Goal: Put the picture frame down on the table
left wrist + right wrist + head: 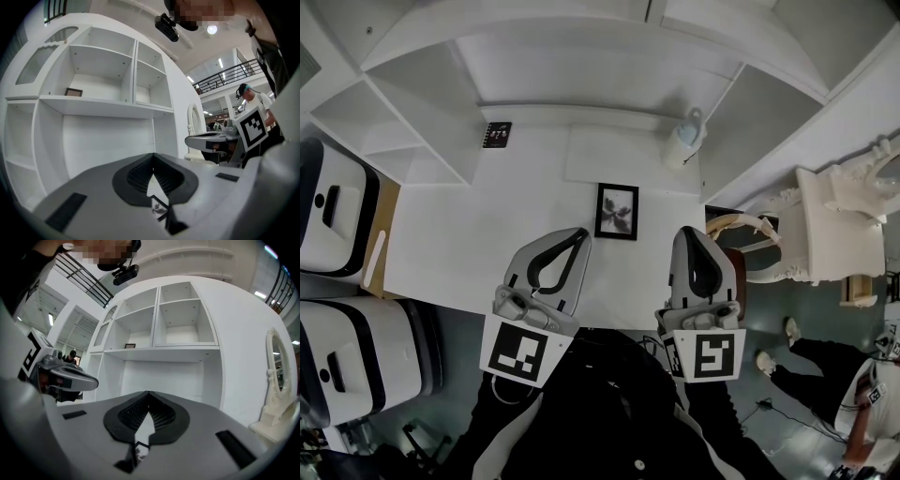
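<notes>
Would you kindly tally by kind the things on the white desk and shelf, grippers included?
Picture frames: 2, the black frame flat on the table and a small frame on the shelf.
Pale container: 1.
Grippers: 2, left gripper and right gripper, jaws shut.
Total: 5.

I stand at a white desk [487, 234] with open shelves [183, 319] above it and an ornate white mirror [276, 376] to its right. It looks homelike, yet a balcony railing [225, 75] and strip lights [220, 63] beyond the desk show a large hall staged as a room.
</notes>
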A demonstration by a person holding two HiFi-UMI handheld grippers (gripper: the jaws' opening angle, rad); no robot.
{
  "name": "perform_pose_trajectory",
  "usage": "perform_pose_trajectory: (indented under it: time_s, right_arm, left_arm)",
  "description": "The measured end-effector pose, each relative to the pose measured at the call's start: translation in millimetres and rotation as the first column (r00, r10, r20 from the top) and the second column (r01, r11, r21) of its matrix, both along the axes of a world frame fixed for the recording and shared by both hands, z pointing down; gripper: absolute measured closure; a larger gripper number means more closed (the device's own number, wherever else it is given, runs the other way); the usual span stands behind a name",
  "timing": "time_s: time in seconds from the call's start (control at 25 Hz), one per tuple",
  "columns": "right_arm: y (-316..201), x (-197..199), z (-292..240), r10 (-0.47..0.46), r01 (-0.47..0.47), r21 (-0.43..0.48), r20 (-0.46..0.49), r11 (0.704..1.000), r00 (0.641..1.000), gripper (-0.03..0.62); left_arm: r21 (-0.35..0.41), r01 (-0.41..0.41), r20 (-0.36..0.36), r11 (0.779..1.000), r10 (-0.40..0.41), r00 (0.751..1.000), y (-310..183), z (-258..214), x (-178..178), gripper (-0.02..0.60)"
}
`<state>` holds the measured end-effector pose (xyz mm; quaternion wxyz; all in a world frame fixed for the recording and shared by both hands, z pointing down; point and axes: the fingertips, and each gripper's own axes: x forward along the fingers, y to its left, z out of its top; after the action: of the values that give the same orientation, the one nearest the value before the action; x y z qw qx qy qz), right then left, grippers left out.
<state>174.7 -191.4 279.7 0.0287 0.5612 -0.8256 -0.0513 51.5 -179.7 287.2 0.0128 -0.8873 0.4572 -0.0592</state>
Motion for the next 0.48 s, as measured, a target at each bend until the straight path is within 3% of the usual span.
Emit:
perform_pose_trajectory:
  time_s: [0.48]
  right_arm:
    - [2.6,-0.6,3.3,0.005,-0.005,-0.014,0.004,1.000,1.000,0.592]
  left_arm:
    - [-0.019,-0.013,-0.002,1.000,0.013,1.000,2.3,6.0,1.6,0.580]
